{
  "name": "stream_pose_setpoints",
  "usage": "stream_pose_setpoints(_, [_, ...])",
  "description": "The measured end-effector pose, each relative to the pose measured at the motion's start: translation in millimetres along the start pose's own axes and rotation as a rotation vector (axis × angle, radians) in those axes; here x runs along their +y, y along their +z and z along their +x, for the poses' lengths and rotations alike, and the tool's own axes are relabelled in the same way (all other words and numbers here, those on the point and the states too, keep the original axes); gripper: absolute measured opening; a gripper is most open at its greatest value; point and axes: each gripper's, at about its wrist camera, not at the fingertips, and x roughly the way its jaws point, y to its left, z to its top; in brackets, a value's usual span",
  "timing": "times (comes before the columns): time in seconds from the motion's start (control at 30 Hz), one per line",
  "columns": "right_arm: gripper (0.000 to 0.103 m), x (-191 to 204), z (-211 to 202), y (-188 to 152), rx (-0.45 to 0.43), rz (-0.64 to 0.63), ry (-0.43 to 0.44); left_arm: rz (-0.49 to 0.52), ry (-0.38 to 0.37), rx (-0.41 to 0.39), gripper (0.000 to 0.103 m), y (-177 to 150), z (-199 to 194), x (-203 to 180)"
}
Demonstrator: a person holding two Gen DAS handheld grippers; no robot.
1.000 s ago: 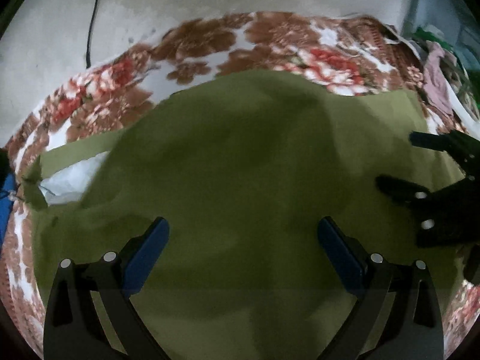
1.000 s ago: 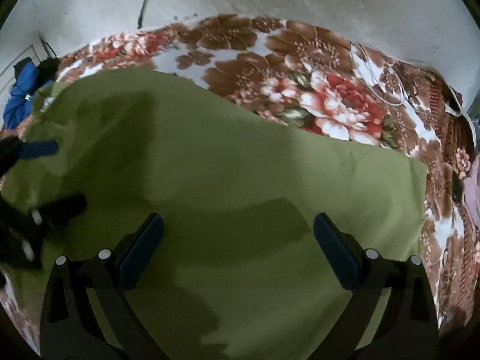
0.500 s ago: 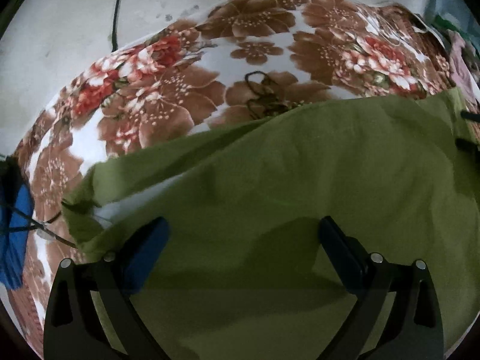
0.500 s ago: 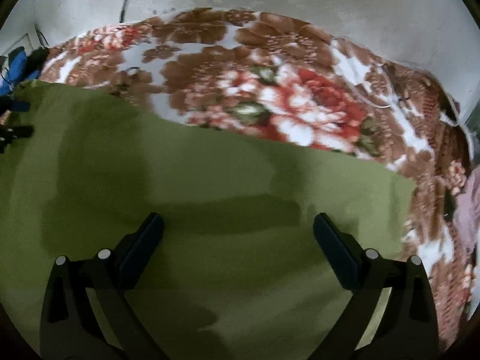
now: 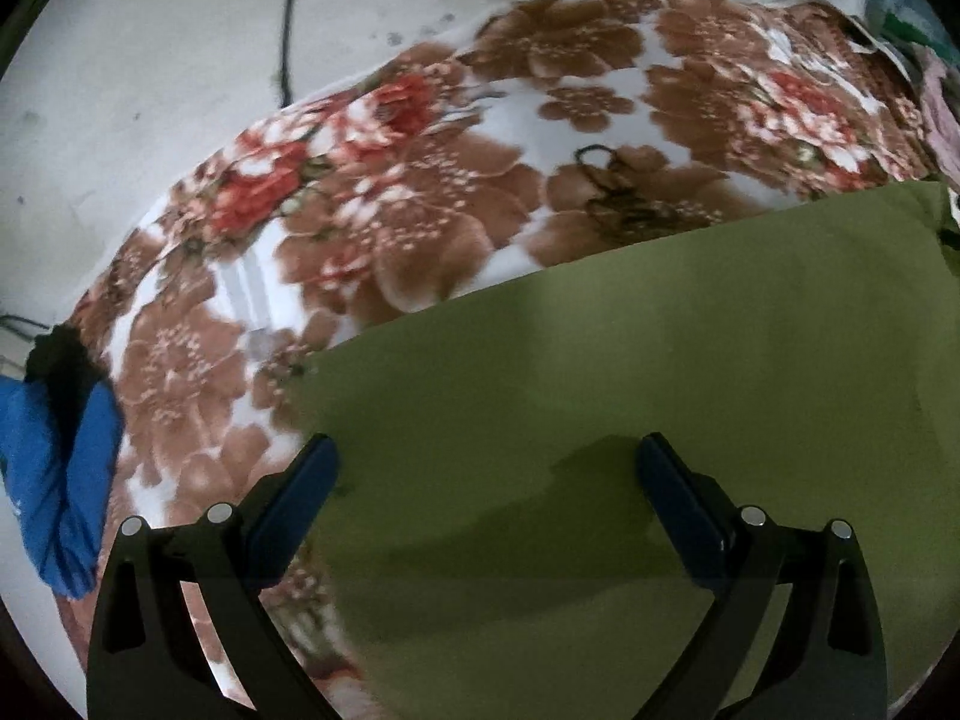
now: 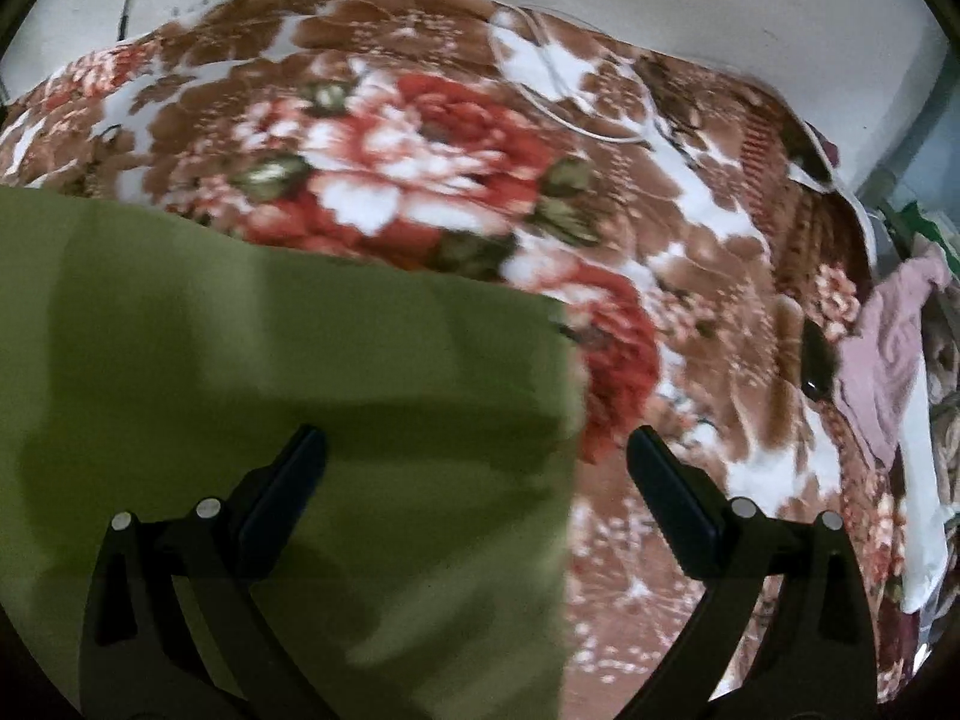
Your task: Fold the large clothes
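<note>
An olive green cloth (image 5: 660,372) lies flat on a floral blanket (image 5: 372,228). In the left wrist view its left edge runs just inside my left gripper (image 5: 486,468), which hovers open over that side with nothing held. In the right wrist view the same green cloth (image 6: 270,372) fills the lower left, and its right edge falls between the fingers of my right gripper (image 6: 477,462). That gripper is open too, empty, above the cloth's right border and the floral blanket (image 6: 630,240).
A blue garment (image 5: 54,480) lies off the blanket's left side. A pink cloth (image 6: 888,354) and other piled clothes sit at the right, beside a small dark object (image 6: 817,363). A pale wall (image 5: 150,60) with a black cable (image 5: 288,18) rises behind the blanket.
Both grippers have drawn apart, left going left, right going right, each now over a side edge of the cloth. The cloth's far edge has come nearer and more blanket shows. Neither gripper sees the other.
</note>
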Motion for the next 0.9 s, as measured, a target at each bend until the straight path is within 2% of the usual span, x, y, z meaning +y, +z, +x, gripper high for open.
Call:
stream_pose_setpoints(0.1, [0.098, -12.6, -12.0, -5.3, 0.009, 0.054, -0.019, -0.037, 0.016, -0.021, 0.098, -6.0, -16.8, 8.4])
stream_pose_setpoints(0.2, [0.098, -15.7, -48.0, -12.6, -0.031, 0.155, 0.042, -0.091, -0.004, -0.039, 0.098, -20.4, -39.4, 15.2])
stream_pose_setpoints(0.3, [0.098, 1.4, -78.6, -18.7, -0.062, 0.184, 0.077, -0.113, -0.024, -0.032, 0.098, -47.2, -62.0, 13.2])
stream_pose_setpoints(0.43, [0.098, 45.7, -114.5, -28.4, -0.074, 0.168, 0.144, -0.154, -0.062, -0.010, 0.098, -88.1, -80.9, 9.8])
stream_pose_setpoints(0.6, [0.098, 102.5, -137.0, -44.8, -0.042, 0.114, 0.177, -0.242, -0.131, 0.059, 0.098, -138.2, -73.1, 12.6])
stream_pose_setpoints(0.67, [0.098, 122.1, -145.9, -52.4, -0.030, 0.111, 0.203, -0.264, -0.136, 0.078, 0.098, -150.8, -65.0, 15.5])
stream_pose_setpoints(0.7, [0.098, 127.9, -149.1, -55.4, -0.028, 0.107, 0.205, -0.293, -0.167, 0.084, 0.098, -158.0, -58.7, 19.2])
stream_pose_setpoints(0.9, [0.098, 161.6, -167.3, -70.4, -0.016, 0.081, 0.217, -0.379, -0.297, 0.066, 0.098, -170.9, -38.4, 26.8])
